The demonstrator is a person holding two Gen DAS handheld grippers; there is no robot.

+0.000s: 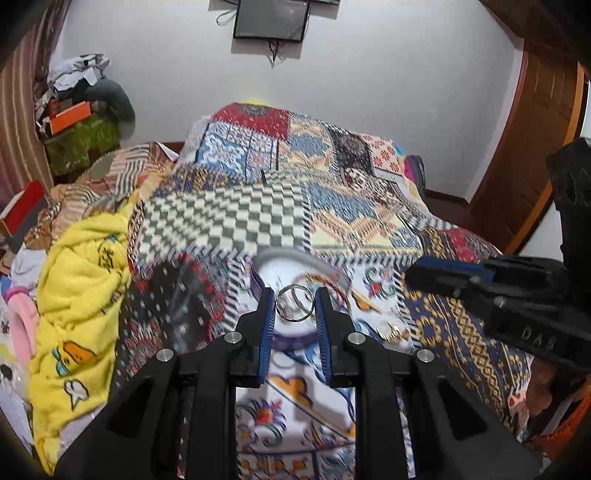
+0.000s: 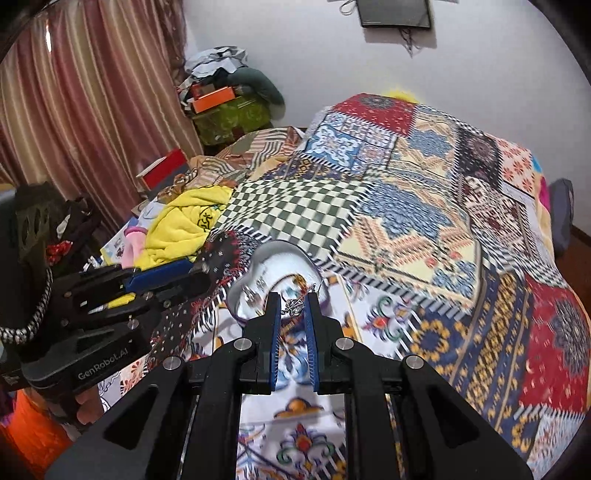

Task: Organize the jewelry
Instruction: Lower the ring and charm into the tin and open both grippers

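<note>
A silver ring (image 1: 294,303) sits clamped between the left gripper (image 1: 294,314) pads, its hole facing the camera, above the heart-shaped tin (image 1: 266,258); the right gripper (image 2: 292,314) pinches a small silver charm (image 2: 294,305), no clear long axis; gold rings (image 1: 389,331) remain on the quilt (image 1: 229,218), so sorting looks unfinished.

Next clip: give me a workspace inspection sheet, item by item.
Surface: bed under a patchwork quilt.
Job's things: heart-shaped tin on the quilt, jewelry inside; gold ring lying beside it.
Clutter: yellow cloth, red box, pile of boxes and bags.
Grippers: left tongs shut on a silver ring; right tongs shut on a silver ornament.
Cables: dangling below the wall screen.
Surroundings: curtain, wooden door.
</note>
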